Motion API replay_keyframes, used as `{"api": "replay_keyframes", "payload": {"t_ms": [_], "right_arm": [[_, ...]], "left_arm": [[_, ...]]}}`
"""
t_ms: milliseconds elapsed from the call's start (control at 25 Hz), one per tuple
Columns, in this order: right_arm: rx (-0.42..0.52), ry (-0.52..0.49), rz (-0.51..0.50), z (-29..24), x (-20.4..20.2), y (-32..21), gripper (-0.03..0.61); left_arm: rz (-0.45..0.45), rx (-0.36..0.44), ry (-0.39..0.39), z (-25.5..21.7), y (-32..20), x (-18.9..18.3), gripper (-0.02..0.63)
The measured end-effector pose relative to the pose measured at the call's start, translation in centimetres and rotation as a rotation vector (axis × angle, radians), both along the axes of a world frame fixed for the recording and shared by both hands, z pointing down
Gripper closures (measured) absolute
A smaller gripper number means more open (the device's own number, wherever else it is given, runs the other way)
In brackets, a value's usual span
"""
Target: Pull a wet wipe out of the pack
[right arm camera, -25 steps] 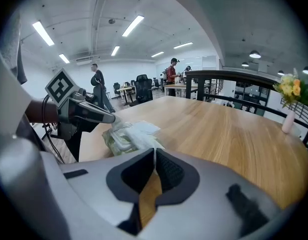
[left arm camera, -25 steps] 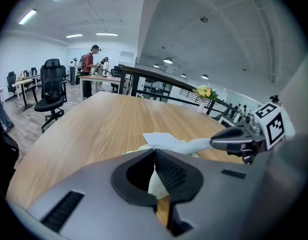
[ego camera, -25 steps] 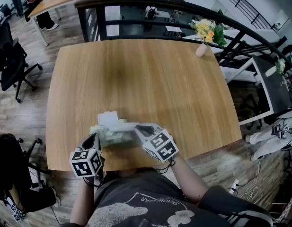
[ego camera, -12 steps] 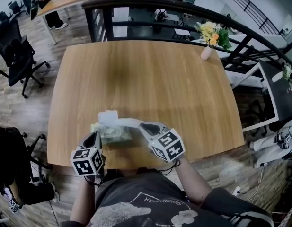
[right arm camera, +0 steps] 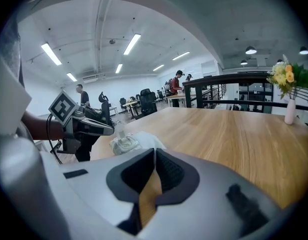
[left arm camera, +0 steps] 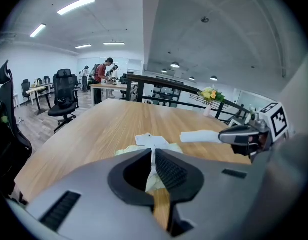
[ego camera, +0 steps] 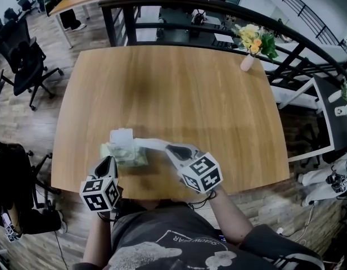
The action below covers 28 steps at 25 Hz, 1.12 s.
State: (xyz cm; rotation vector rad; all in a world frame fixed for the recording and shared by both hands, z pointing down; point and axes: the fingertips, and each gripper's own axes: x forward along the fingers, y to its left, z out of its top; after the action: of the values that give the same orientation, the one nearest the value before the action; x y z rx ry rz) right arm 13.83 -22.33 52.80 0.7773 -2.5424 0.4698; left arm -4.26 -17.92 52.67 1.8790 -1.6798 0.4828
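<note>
The wipe pack [ego camera: 127, 154] lies near the front edge of the table [ego camera: 179, 89], its white lid [ego camera: 121, 136] flipped up. The left gripper [ego camera: 109, 161] has its jaws pinched on the pack's near edge. The right gripper [ego camera: 169, 148] is clamped on a wet wipe [ego camera: 151, 144] — a white strip stretched from the pack's opening. Print on the pack is too blurred to read — likewise the lettering on the shirt [ego camera: 162, 246].
</note>
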Motion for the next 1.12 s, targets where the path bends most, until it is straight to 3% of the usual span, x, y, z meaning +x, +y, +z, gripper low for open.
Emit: {"api": "replay_keyframes", "payload": {"t_ms": [360, 1120], "right_arm": [[-0.006, -0.061, 0.035, -0.9, -1.0, 0.4, 0.548], [0.045, 0.035, 0.187, -3.4, -3.2, 7.4, 0.548]], "left_arm": [[-0.002, 0.051, -0.036, -1.4, 0.0, -1.7, 0.595], [0.11, 0.144, 0.036, -4.8, 4.9, -6.2, 0.595]]}}
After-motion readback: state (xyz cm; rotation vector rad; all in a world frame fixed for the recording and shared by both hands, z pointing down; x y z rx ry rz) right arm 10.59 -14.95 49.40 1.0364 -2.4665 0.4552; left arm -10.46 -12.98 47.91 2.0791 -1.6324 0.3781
